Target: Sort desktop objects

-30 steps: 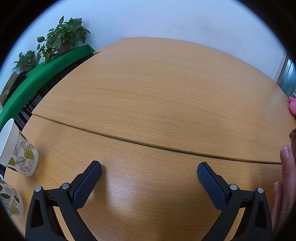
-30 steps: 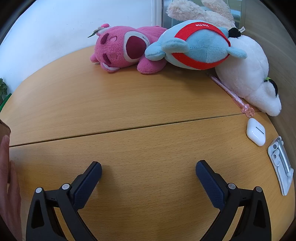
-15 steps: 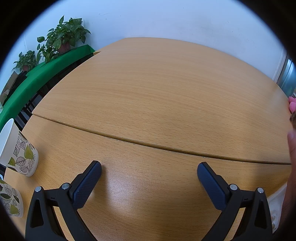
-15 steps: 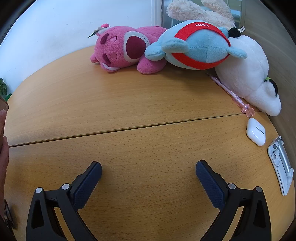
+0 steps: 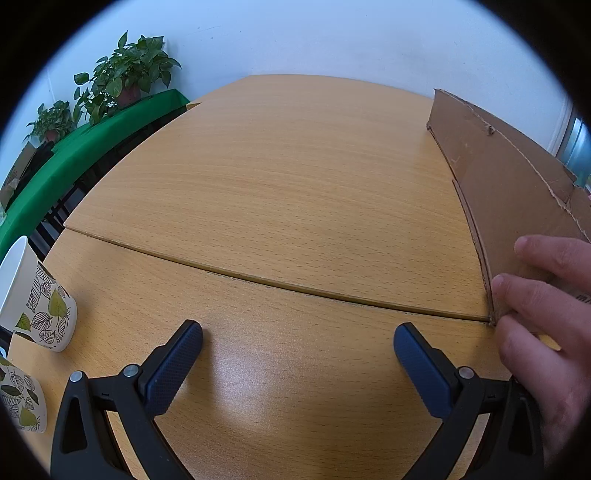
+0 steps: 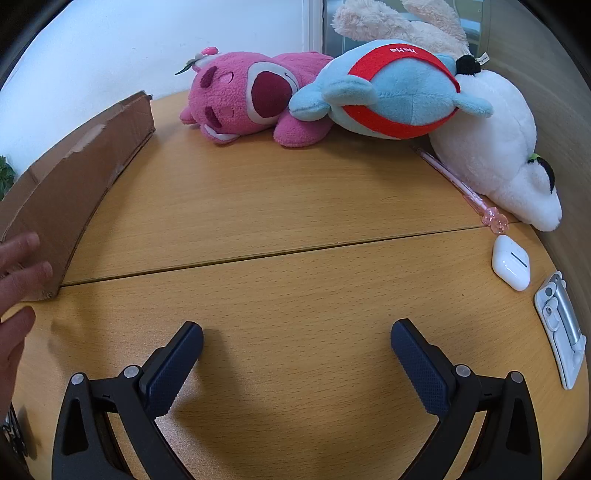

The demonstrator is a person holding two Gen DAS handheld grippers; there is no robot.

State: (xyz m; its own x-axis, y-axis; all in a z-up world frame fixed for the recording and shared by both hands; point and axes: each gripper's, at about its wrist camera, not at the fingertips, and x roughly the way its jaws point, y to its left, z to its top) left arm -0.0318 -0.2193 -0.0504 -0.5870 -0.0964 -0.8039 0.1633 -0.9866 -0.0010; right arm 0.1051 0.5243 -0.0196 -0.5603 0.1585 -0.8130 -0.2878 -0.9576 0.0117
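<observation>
My left gripper is open and empty, low over the wooden table. My right gripper is also open and empty over the table. A brown cardboard box stands between the two grippers, with a bare hand on its near corner; it also shows in the right wrist view. Far from the right gripper lie a pink plush bear, a blue and red plush and a white plush. A pink pen, a white earbud case and a white clip-like device lie at right.
Two leaf-patterned paper cups stand at the table's left edge. A green-covered bench with potted plants runs beyond the left edge. A white wall is behind the table. A beige plush lies behind the others.
A hand has set the cardboard box on the table between the two grippers; it was absent before. Neither gripper has moved.
</observation>
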